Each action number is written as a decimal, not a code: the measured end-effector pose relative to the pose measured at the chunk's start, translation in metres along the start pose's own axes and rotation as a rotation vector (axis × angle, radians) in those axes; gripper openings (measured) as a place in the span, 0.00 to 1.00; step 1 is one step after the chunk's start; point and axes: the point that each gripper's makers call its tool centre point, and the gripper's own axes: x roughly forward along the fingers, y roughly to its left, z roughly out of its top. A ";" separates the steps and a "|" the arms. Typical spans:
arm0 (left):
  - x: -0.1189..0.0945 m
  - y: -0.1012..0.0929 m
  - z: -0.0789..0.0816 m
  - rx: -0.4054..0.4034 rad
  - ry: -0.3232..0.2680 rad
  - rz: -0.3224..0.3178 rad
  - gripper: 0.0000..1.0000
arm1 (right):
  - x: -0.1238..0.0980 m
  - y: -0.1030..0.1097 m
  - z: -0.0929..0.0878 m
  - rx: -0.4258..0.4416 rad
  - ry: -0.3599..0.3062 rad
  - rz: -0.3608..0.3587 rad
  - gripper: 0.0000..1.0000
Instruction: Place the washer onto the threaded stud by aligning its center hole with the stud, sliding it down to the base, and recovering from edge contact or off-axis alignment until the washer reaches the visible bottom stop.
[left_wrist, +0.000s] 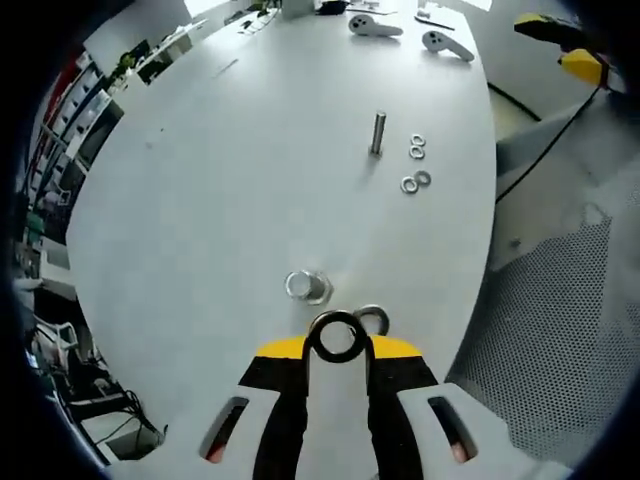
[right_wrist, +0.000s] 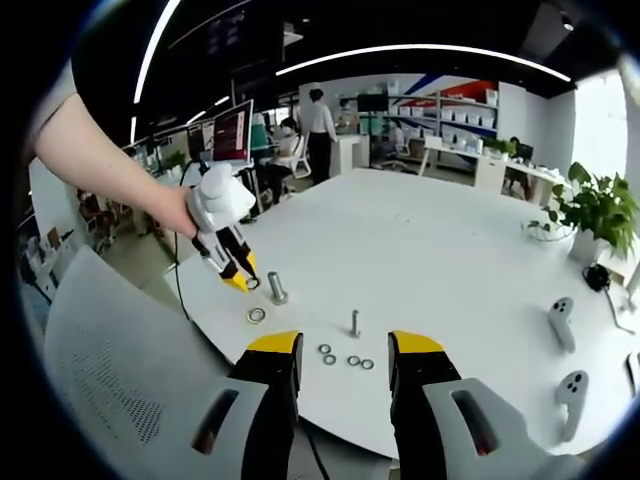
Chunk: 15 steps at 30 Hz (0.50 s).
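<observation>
My left gripper (left_wrist: 337, 352) is shut on a large steel washer (left_wrist: 337, 336), held just short of the threaded stud (left_wrist: 307, 286), which stands upright on the white table (left_wrist: 220, 200). A second large washer (left_wrist: 374, 318) lies flat on the table beside the jaw tips. In the right gripper view a hand holds the left gripper (right_wrist: 243, 277) with its washer (right_wrist: 252, 283) close to the left of the stud (right_wrist: 277, 289), and the loose washer (right_wrist: 257, 315) lies in front. My right gripper (right_wrist: 345, 362) is open with nothing between its jaws, back from the table edge.
A slimmer bolt (left_wrist: 378, 132) (right_wrist: 354, 322) stands farther along the table, with several small washers (left_wrist: 416, 165) (right_wrist: 345, 356) around it. Two white controllers (right_wrist: 565, 350) lie to the right. A mesh chair (right_wrist: 110, 380) stands by the table edge (left_wrist: 480, 270). People stand at the back.
</observation>
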 end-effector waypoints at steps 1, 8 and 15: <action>-0.002 0.000 0.002 0.024 -0.005 0.011 0.19 | 0.000 0.000 0.000 0.001 -0.001 0.002 0.36; -0.009 0.003 0.014 0.063 -0.028 0.032 0.19 | 0.000 0.001 0.001 0.001 -0.006 0.003 0.36; -0.009 0.018 0.028 0.054 -0.052 0.061 0.19 | -0.001 0.001 0.001 0.002 -0.006 0.002 0.36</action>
